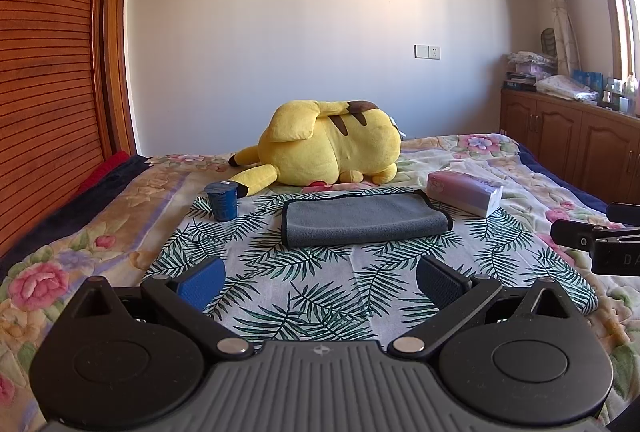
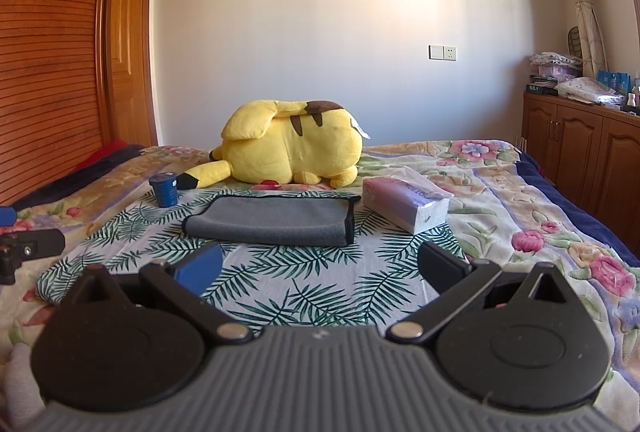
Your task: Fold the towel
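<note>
The grey towel [image 1: 366, 218] lay on the leaf-print cloth [image 1: 312, 296] spread over the bed [image 1: 60, 232], apparently already folded at least once, with a doubled edge toward the cameras and black piping showing at its ends. The left gripper [image 1: 320, 278] hovered low in front of it with its jaws spread wide and nothing between them; the right gripper [image 2: 320, 266] was likewise wide open and empty, well short of the towel. Both seemed held back and level, probably so that each could take one near corner. A blue cup [image 1: 223, 201] stood just left of the towel, a tissue pack [image 2: 406, 204] just right, and a yellow plush toy [image 1: 328, 144] lay behind, all clear of it. Printing ran along the tissue pack's top, but it was too small and skewed to read; the cup's label was equally illegible.
</note>
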